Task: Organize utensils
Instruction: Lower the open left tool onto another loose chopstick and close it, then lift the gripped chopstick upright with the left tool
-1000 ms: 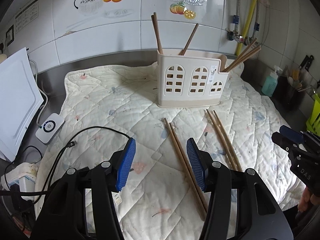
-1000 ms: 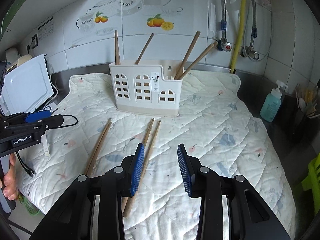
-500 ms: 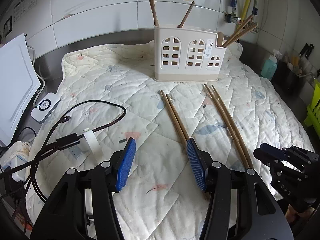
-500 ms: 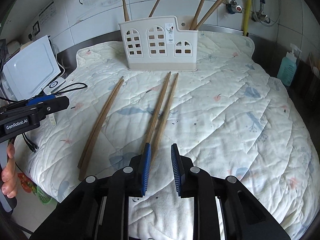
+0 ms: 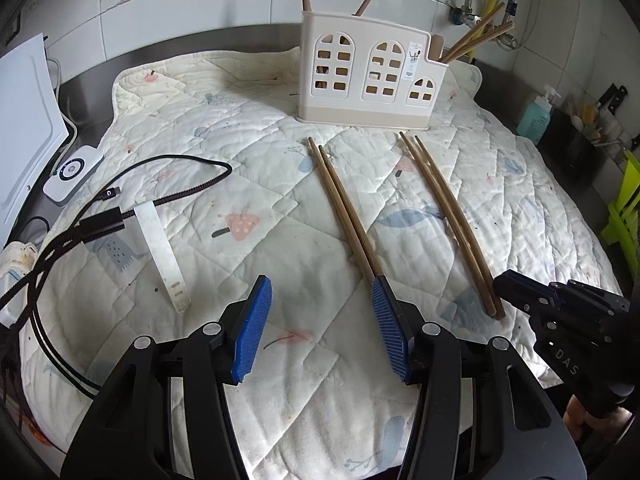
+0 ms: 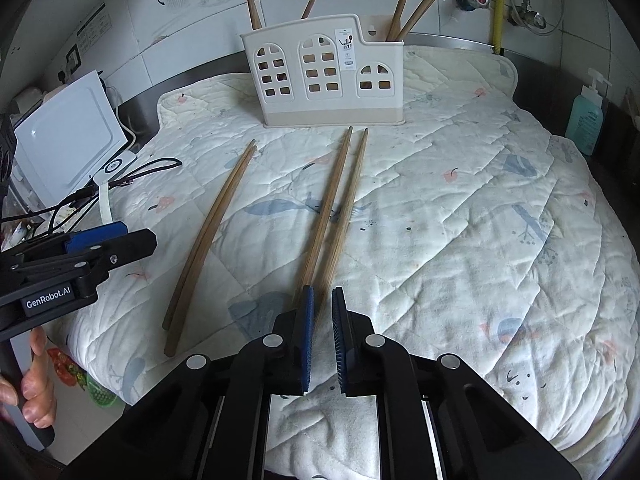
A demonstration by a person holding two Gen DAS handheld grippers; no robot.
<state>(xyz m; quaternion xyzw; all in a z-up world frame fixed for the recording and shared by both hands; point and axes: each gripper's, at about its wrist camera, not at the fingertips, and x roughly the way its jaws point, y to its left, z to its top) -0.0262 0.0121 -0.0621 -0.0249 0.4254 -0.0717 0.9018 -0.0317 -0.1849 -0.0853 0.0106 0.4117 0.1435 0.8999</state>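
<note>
— Where does the right gripper (image 6: 322,320) stand?

— Low over the quilt (image 5: 240,152), at the near end of the right pair (image 6: 336,208) of chopsticks. Its jaws have just been closing, and only a thin slit shows between the blue pads. One stick of that pair runs into the slit. The other passes behind the left pad.

— And the left gripper (image 5: 320,308)?

— Its pads are well apart, with only quilt between them. The left pair (image 5: 344,208) of chopsticks ends at the tip of its right-hand pad, so the sticks are beside the opening, not inside it.

— How do the two pairs lie?

— Flat on the quilt, side by side but apart. Their far tips point at the cream holder (image 5: 368,76), which stands upright near the back edge of the quilt. More chopsticks lean inside it, some at its left end and some at its right.
</note>
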